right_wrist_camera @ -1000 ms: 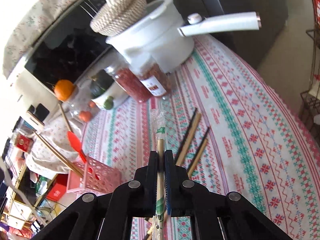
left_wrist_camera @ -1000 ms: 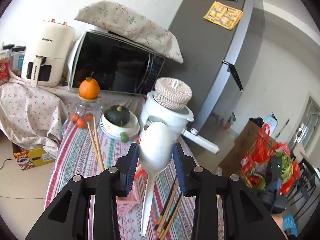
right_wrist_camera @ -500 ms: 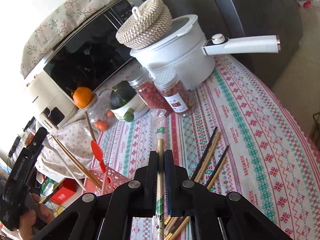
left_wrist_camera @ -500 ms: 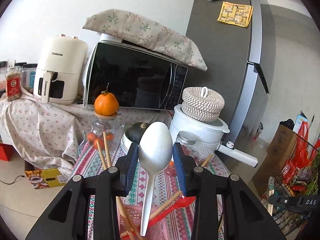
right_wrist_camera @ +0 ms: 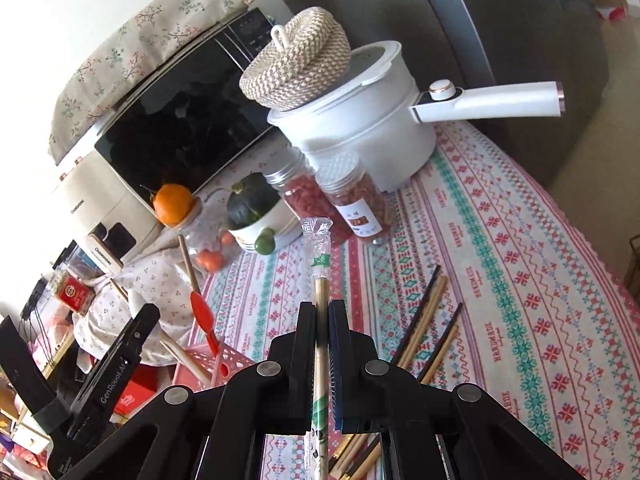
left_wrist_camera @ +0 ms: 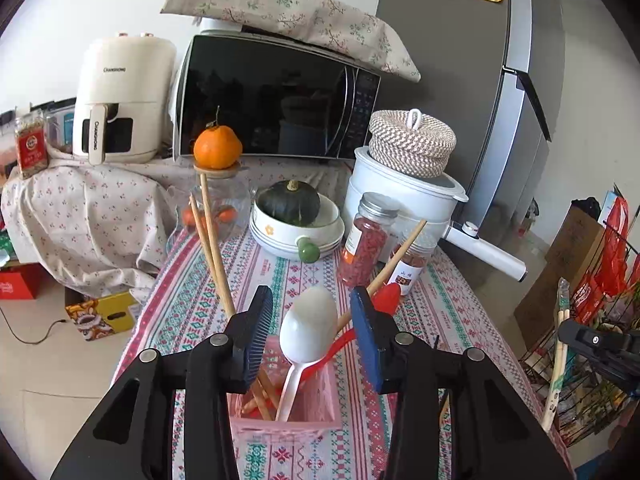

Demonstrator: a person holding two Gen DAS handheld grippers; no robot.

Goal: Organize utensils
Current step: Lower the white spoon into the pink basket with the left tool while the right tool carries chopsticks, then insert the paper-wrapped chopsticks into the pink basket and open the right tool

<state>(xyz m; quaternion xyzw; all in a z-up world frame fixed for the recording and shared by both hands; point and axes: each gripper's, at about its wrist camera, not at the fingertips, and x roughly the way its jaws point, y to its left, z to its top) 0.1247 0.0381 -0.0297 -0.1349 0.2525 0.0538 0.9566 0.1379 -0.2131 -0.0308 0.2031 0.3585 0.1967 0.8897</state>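
Observation:
A white plastic spoon (left_wrist_camera: 308,326) stands in the pink basket (left_wrist_camera: 316,414), free between the open jaws of my left gripper (left_wrist_camera: 312,316). The basket also holds wooden chopsticks (left_wrist_camera: 212,240) and a red spoon (left_wrist_camera: 386,294). My right gripper (right_wrist_camera: 322,318) is shut on wrapped chopsticks (right_wrist_camera: 320,264), held above the patterned tablecloth. Several loose chopsticks (right_wrist_camera: 428,320) lie on the cloth to its right. The pink basket (right_wrist_camera: 208,360) and the left gripper (right_wrist_camera: 100,384) show at lower left of the right wrist view. The right gripper (left_wrist_camera: 596,340) shows at the right edge of the left wrist view.
At the back of the table stand a white pot with a woven lid (left_wrist_camera: 404,188), two spice jars (left_wrist_camera: 366,240), a bowl with a green squash (left_wrist_camera: 294,216) and a glass jar topped by an orange (left_wrist_camera: 218,184). A microwave (left_wrist_camera: 276,100) and air fryer (left_wrist_camera: 120,96) stand behind.
My left gripper lowered the white spoon into the pink basket and opened, letting it go. My right gripper stayed shut on the wrapped chopsticks and shifted a little.

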